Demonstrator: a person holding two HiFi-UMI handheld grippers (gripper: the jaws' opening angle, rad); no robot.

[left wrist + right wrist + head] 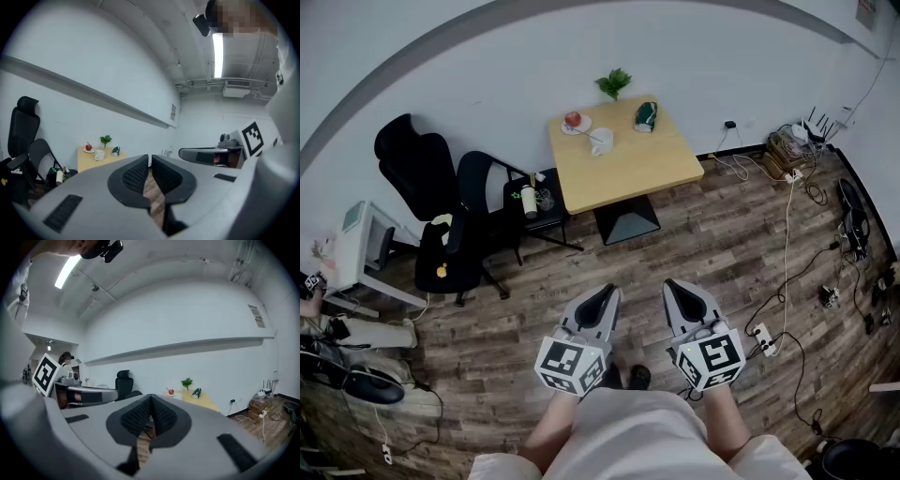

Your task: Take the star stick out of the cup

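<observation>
A white cup [601, 141] stands on the far side of a small wooden table [637, 173], with a thin stick [592, 133] leaning out of it toward the upper left; its star end is too small to make out. The left gripper view shows the same cup [99, 156] far off. My left gripper [608, 294] and right gripper [675, 287] are held side by side close to the person's body, well short of the table. Both are shut with nothing in them, as the left gripper [149, 158] and right gripper [151, 398] show in their own views.
On the table also sit a red apple on a plate [574, 121], a dark green object [646, 115] and a small plant [614, 83]. Black chairs [427, 178] and a low side table with a bottle [531, 199] stand to the left. Cables and a power strip [764, 339] lie on the floor to the right.
</observation>
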